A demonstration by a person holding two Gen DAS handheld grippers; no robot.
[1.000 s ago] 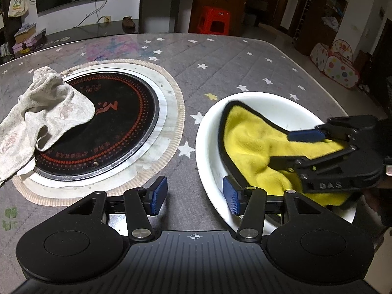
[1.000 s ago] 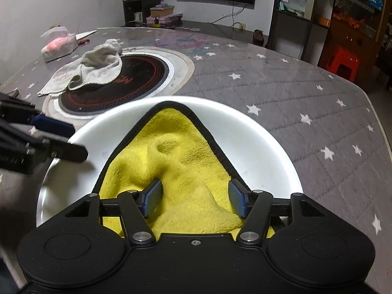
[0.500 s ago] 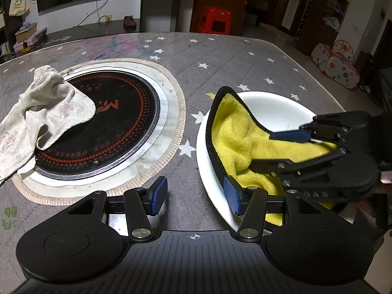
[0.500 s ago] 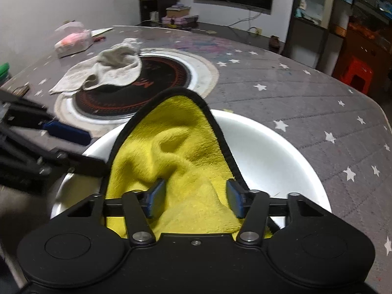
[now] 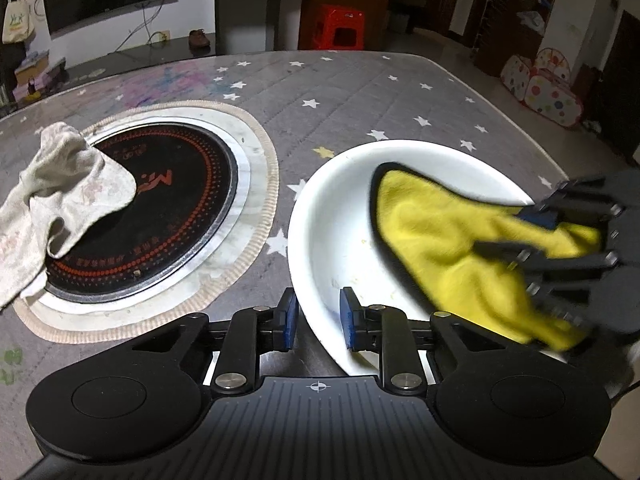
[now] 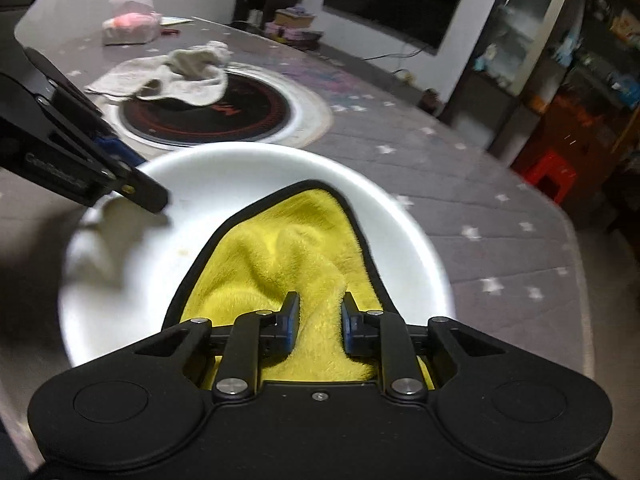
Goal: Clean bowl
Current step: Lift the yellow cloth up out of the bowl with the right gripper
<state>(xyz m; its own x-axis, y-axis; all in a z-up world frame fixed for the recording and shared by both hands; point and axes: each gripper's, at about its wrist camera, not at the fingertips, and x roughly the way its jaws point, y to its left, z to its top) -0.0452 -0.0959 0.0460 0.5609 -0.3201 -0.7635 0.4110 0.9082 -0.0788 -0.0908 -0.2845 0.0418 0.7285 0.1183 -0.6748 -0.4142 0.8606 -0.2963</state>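
Note:
A white bowl (image 5: 332,240) sits on the grey star-patterned table, with a yellow cloth (image 5: 440,240) edged in black lying inside it. My left gripper (image 5: 318,304) has its jaws closing tight on the bowl's near-left rim, one blue pad outside and one inside. In the right wrist view, my right gripper (image 6: 320,312) is closing on a raised fold of the yellow cloth (image 6: 288,248), which is pinched between the pads over the bowl (image 6: 240,168). The right gripper (image 5: 508,232) reaches in from the right, blurred. The left gripper (image 6: 136,176) shows at the bowl's left rim.
A round black induction hob (image 5: 160,208) is set into the table left of the bowl, with a crumpled grey rag (image 5: 60,192) draped over its left side. A tissue pack (image 6: 128,26) lies at the far corner. The table's edge (image 5: 520,128) runs close behind the bowl's right side.
Both grippers went from open to shut, the left on the bowl's rim, the right on the cloth. The cloth swept to the bowl's left wall, then back right, baring the left inside.

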